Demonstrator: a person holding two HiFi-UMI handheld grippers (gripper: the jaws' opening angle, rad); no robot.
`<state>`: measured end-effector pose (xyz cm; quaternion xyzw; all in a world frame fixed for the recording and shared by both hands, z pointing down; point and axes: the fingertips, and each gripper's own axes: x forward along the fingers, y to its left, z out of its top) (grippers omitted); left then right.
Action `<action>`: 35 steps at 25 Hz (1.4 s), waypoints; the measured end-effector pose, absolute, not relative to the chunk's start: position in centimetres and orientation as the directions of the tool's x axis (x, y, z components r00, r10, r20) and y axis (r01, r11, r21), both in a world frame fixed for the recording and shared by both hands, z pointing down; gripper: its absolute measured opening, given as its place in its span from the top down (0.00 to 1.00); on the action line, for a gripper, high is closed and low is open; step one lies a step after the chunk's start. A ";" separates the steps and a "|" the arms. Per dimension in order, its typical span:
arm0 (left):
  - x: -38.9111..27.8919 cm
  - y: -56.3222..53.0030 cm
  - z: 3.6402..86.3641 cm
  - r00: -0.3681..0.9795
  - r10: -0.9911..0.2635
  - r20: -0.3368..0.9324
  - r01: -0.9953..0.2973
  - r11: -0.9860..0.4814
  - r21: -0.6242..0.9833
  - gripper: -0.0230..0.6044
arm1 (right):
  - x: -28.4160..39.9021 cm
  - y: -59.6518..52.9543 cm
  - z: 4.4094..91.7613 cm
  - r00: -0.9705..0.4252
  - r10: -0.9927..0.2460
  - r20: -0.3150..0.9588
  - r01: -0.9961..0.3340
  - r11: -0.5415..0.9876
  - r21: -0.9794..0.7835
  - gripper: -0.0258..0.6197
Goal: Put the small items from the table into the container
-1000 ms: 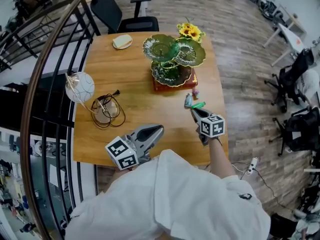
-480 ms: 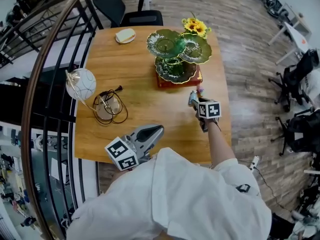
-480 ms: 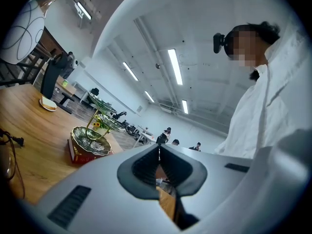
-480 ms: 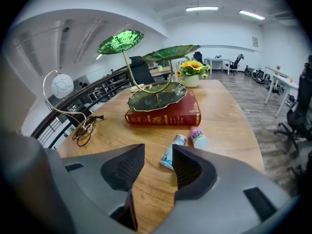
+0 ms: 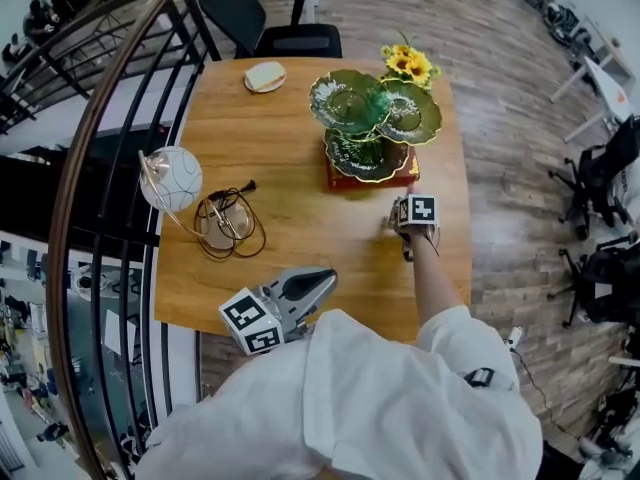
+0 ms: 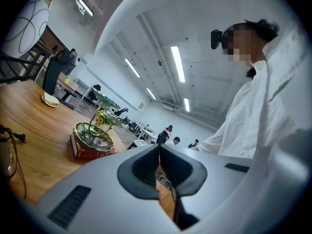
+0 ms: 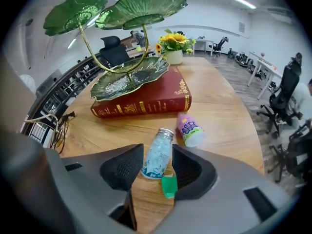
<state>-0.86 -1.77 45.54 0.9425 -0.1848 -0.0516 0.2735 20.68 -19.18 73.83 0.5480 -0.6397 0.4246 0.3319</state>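
1. Open office with a plank floor. A wooden table [image 5: 300, 158] stood beside a black railing [image 5: 110, 118].
2. The left gripper [image 5: 322, 280] was at the table's near edge. Its jaws were together with nothing between them.
3. The right gripper [image 5: 396, 224] was near the right edge, tilted down at the tabletop, with its jaws opening.
4. A clear bottle with a silver cap [image 7: 158, 152] lay on its side on the table between the right gripper's pads. Neither pad pressed on it.
5. A small green piece [image 7: 169, 185] lay on the wood at that bottle's base end, just beside one pad. I couldn't tell what it was.
6. A pink-labelled bottle [image 7: 189, 129] lay on its side just past the jaws, close to the silver cap. Whether they were touching or only beside each other was unclear.
7. Behind those three items, a red book [image 7: 146, 101] lay flat near the right edge. The green leaf-shaped tiered tray [image 7: 129, 79] stood on top of the book. All three small items were on the tabletop, apart from the tray.
8. Toward the left edge sat a coiled black cable [image 5: 230, 226], with a white globe lamp [image 5: 172, 178] just beside it.
9. Sunflowers [image 5: 408, 63] stood at the far right corner, and a pale bun-like thing [image 5: 265, 76] lay toward the far left corner.
10. A black office chair [image 5: 290, 28] stood beyond the far edge.
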 end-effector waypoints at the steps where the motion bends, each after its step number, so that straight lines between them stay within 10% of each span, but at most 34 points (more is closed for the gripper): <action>1: -0.9 -1.9 45.7 0.926 -0.378 0.005 -0.322 -0.780 0.537 0.95 | 20.8 -19.3 74.1 -0.171 -0.405 0.898 -0.985 0.040 -0.169 0.69; 16: -1.6 -3.3 46.8 0.917 -0.399 0.002 -0.329 -0.755 0.568 0.95 | 20.4 -19.6 76.8 -0.027 -0.254 0.967 -0.988 0.155 0.013 0.69; 35: -0.9 -2.6 46.3 0.925 -0.380 -0.022 -0.301 -0.766 0.568 0.95 | 19.5 -20.1 72.6 -0.170 -0.414 0.894 -0.977 0.192 -0.096 0.69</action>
